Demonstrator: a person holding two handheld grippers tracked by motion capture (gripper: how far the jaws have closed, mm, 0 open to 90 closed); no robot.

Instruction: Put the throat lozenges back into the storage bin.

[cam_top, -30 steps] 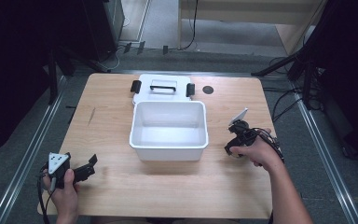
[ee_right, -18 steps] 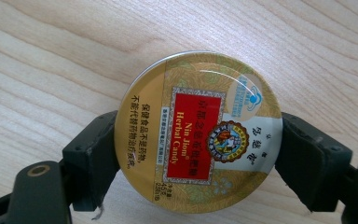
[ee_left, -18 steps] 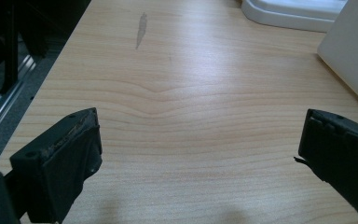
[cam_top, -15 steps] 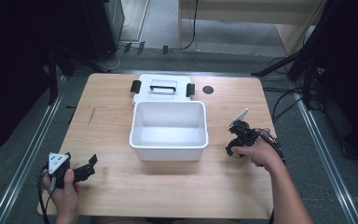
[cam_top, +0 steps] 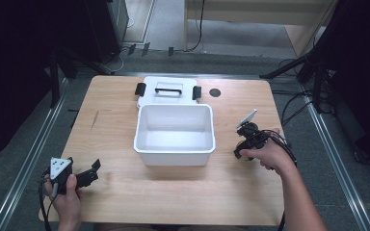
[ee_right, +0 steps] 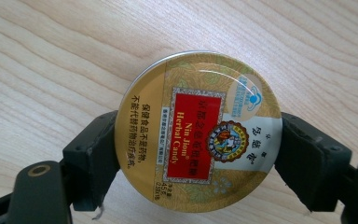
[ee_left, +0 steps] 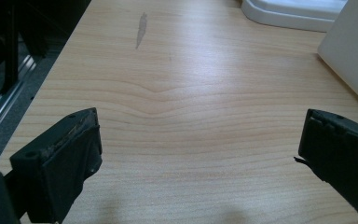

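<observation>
Right gripper view: right gripper (ee_right: 198,154) clamps a candy tin (ee_right: 198,130), seemingly hidden from above; left gripper (ee_left: 200,154) gapes wide.

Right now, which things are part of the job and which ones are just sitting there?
Part of the job:
- round candy tin, squeezed between the right gripper jaws
- probably the open white bin next to it

Just sitting there:
- white lid with black clips, behind the bin
- small dark round spot on the table
- left gripper, open and holding nothing
</observation>
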